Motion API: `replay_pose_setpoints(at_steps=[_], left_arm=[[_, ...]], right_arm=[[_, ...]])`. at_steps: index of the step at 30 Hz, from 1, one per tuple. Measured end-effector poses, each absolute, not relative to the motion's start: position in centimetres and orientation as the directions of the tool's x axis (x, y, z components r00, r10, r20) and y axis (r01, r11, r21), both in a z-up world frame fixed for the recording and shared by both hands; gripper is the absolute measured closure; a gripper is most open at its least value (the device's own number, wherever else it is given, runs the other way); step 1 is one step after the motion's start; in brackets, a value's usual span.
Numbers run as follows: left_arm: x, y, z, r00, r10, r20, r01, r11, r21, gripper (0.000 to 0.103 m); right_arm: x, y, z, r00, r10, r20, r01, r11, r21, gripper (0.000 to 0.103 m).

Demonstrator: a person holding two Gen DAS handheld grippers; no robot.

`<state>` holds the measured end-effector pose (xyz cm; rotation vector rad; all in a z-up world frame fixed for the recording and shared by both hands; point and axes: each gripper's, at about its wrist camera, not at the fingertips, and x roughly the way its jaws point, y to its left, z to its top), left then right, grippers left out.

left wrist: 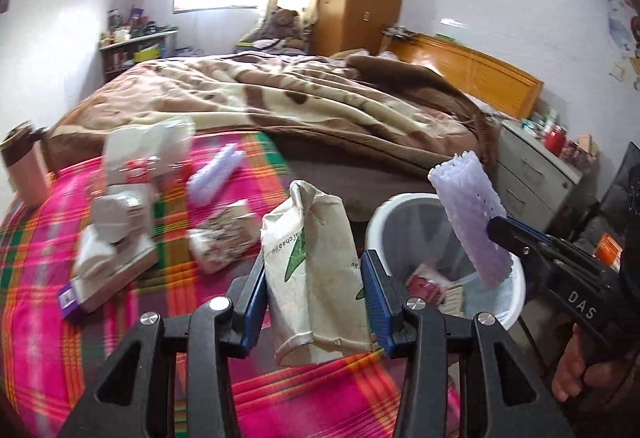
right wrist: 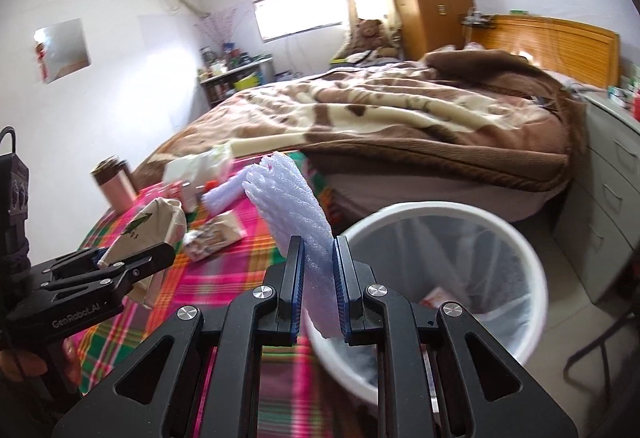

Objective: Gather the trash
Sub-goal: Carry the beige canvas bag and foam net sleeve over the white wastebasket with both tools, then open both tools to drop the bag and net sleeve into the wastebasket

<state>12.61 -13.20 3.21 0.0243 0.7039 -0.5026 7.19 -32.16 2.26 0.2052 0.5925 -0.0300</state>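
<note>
My left gripper (left wrist: 314, 278) is shut on a crumpled beige paper bag (left wrist: 316, 262) with green print, held up above the pink plaid cover. In the right wrist view the same bag (right wrist: 148, 226) hangs from that gripper at the left. My right gripper (right wrist: 319, 270) is shut on a pale lilac foam net sleeve (right wrist: 292, 205), which stands upright beside the rim of the white bin (right wrist: 532, 270). The left wrist view shows that sleeve (left wrist: 468, 213) over the bin (left wrist: 376, 222), which has a clear liner and some scraps inside.
More litter lies on the plaid cover (left wrist: 48, 318): a second lilac foam sleeve (left wrist: 216, 173), a printed wrapper (left wrist: 224, 238), white boxes and packets (left wrist: 120, 226). A pink tumbler (left wrist: 26, 165) stands at the left. A brown blanket covers the bed (left wrist: 280, 105); grey drawers (left wrist: 532, 169) stand right.
</note>
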Motion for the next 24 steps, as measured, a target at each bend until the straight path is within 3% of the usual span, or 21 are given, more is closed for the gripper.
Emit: replay_pose_setpoints(at_steps=[9,19,22,24], left_arm=[[13.3,-19.1,2.2,0.563,-0.519,-0.643,0.548,0.817,-0.18,0.055],[12.6,-23.6,1.1,0.521,-0.531,-0.669,0.609,0.78,-0.145,0.051],[12.7,-24.2,0.6,0.508,-0.528,-0.681,0.612,0.777,-0.145,0.049],[12.6,-24.4,0.5,0.509,-0.526,-0.682,0.615,0.776,-0.139,0.041]], right_arm=[[7.4,-35.7,0.2,0.787,-0.065,-0.613,0.221,0.958,0.182,0.088],[6.9,-38.3,-1.3,0.734,-0.141,-0.664,0.313,0.938,0.147,0.088],[6.8,-38.7,-1.6,0.72,-0.153,-0.676,0.326,0.936,0.136,0.088],[6.7,-38.8,-1.8,0.713,-0.16,-0.683,0.333,0.934,0.129,0.088]])
